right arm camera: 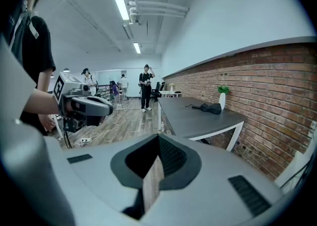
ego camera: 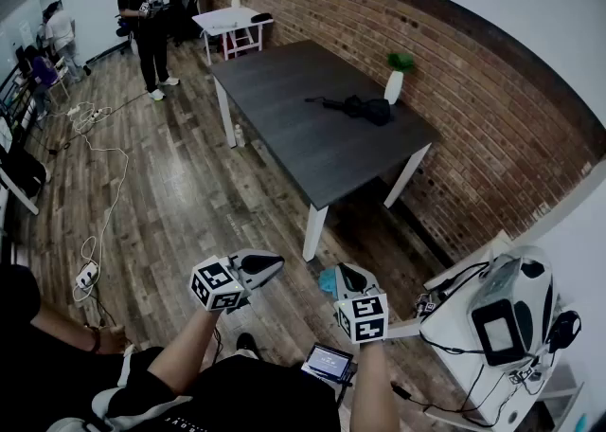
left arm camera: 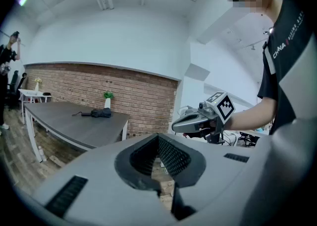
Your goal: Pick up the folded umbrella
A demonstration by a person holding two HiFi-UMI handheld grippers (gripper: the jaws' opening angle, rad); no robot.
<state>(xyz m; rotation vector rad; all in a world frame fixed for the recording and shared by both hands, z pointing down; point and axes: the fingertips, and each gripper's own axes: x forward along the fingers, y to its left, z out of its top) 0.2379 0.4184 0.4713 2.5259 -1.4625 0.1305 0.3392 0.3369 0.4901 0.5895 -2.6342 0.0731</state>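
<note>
While the folded umbrella [ego camera: 360, 106] lies on the table [ego camera: 284, 127], left gripper [ego camera: 273, 263] and right gripper [ego camera: 345, 276] are closed on nothing.

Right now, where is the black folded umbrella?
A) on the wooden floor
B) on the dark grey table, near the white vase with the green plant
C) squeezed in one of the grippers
B: the black folded umbrella lies on the dark grey table, close to the white vase by the brick wall.

Brick wall [ego camera: 398, 32]; wood floor [ego camera: 170, 193]; dark table [ego camera: 303, 127].
</note>
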